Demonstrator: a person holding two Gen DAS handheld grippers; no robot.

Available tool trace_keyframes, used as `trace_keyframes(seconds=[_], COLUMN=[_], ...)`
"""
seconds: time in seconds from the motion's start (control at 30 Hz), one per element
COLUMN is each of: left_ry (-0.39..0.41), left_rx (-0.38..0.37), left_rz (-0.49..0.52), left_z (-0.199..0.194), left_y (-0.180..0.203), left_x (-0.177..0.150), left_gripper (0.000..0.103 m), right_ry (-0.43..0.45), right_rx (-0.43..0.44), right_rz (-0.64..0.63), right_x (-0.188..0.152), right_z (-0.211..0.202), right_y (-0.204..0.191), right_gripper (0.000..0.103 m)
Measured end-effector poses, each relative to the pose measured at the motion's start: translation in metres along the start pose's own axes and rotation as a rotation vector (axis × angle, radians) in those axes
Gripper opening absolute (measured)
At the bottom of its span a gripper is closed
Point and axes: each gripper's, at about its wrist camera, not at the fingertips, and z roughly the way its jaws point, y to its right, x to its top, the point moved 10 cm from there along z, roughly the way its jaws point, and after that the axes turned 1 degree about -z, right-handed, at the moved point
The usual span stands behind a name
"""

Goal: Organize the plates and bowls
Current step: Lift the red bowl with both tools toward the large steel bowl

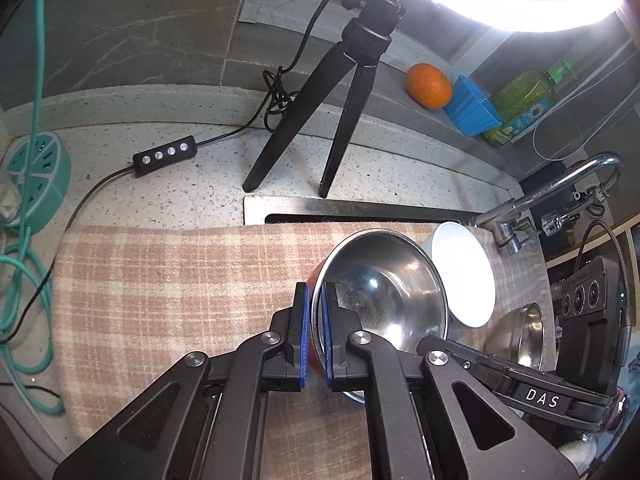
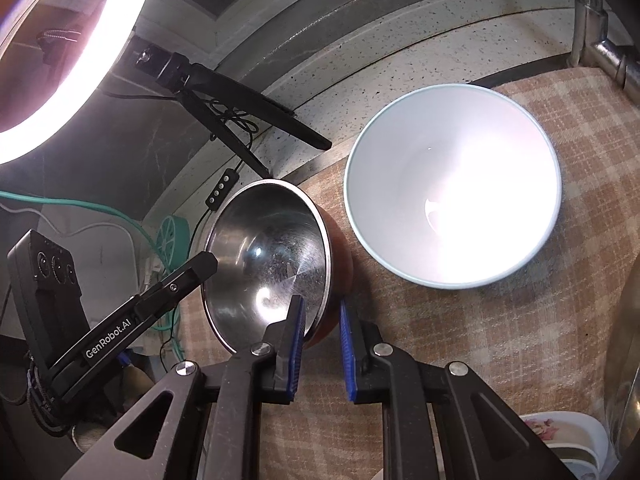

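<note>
A steel bowl with an orange-red outside (image 1: 384, 292) (image 2: 268, 256) is held tilted above the checked cloth (image 1: 168, 280). My left gripper (image 1: 317, 292) is shut on its rim. My right gripper (image 2: 322, 308) straddles the opposite rim with its jaws apart, one finger inside the bowl and one outside. A white bowl (image 1: 464, 272) (image 2: 452, 184) stands on the cloth just beyond the steel bowl. A second steel bowl (image 1: 520, 332) sits at the right.
A ring light on a black tripod (image 1: 320, 120) stands on the speckled counter behind the cloth, with its cable and remote (image 1: 165, 155). A tap (image 1: 552, 196) is at the right. An orange (image 1: 428, 85), a blue cup (image 1: 472, 106) and a green bottle (image 1: 520, 100) sit on the back ledge.
</note>
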Motion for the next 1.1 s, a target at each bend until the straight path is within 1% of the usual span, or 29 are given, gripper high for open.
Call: trace_keyframes(seconds=[0.27, 0.5, 0.93, 1.1], left_ry=[0.016, 0.031, 0.045, 0.054], left_rx=[-0.007, -0.016, -0.043, -0.034], left_rz=[0.004, 0.018, 0.057, 0.073], left_z=[-0.014, -0.026, -0.029, -0.029], left_y=[0.011, 0.031, 0.081, 0.095], left_x=[-0.007, -0.015, -0.031, -0.033], left_gripper=[0.004, 0.004, 0.005, 0.004], right_ry=[0.005, 0.016, 0.041, 0.059], right_rx=[0.006, 0.008, 0.008, 0.025], right_rz=[-0.014, -0.026, -0.007, 0.012], right_x=[-0.006, -0.011, -0.016, -0.015], right_z=[-0.016, -0.037, -0.073, -0.084], right_y=[-0.001, 0.003, 0.035, 0.046], right_gripper=[0.015, 0.015, 0.015, 0.015])
